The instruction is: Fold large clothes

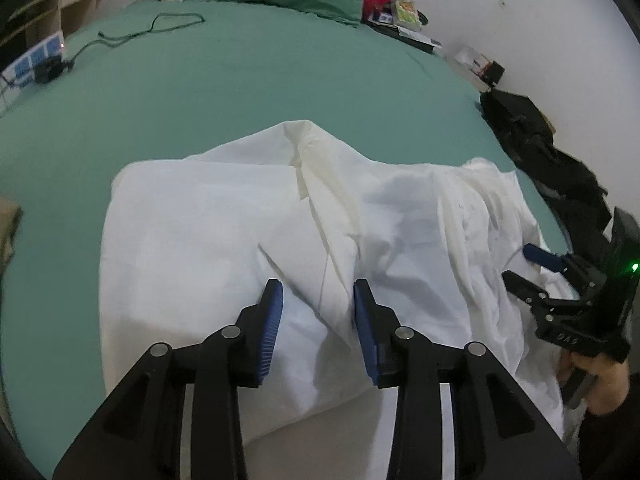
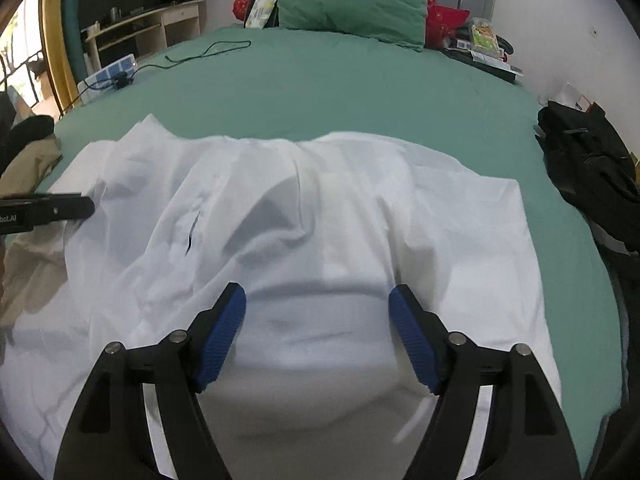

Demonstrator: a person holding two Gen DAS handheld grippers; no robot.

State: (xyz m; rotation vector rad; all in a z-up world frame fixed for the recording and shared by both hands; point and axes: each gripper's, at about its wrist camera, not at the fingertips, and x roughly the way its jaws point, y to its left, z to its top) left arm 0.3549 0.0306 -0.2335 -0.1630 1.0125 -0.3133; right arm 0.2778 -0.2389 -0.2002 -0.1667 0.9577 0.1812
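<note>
A large white garment point(image 1: 248, 224) lies spread and partly folded on the green bed point(image 1: 240, 80); it also fills the right wrist view point(image 2: 320, 208). My left gripper point(image 1: 318, 292) is open just above the garment's near part, with nothing between its blue pads. My right gripper point(image 2: 318, 300) is open over the garment's near middle, empty. The right gripper also shows at the right edge of the left wrist view point(image 1: 528, 264), open over the garment's right side. The left gripper's black body point(image 2: 44, 210) pokes in at the left of the right wrist view.
A green pillow point(image 2: 348, 4) and red items point(image 2: 444, 20) lie at the headboard. A black cable point(image 2: 208, 50) and a charger lie on the far left of the bed. Black clothing point(image 2: 592, 168) sits on the right edge, beige clothing point(image 2: 28, 168) on the left. A wall is to the right.
</note>
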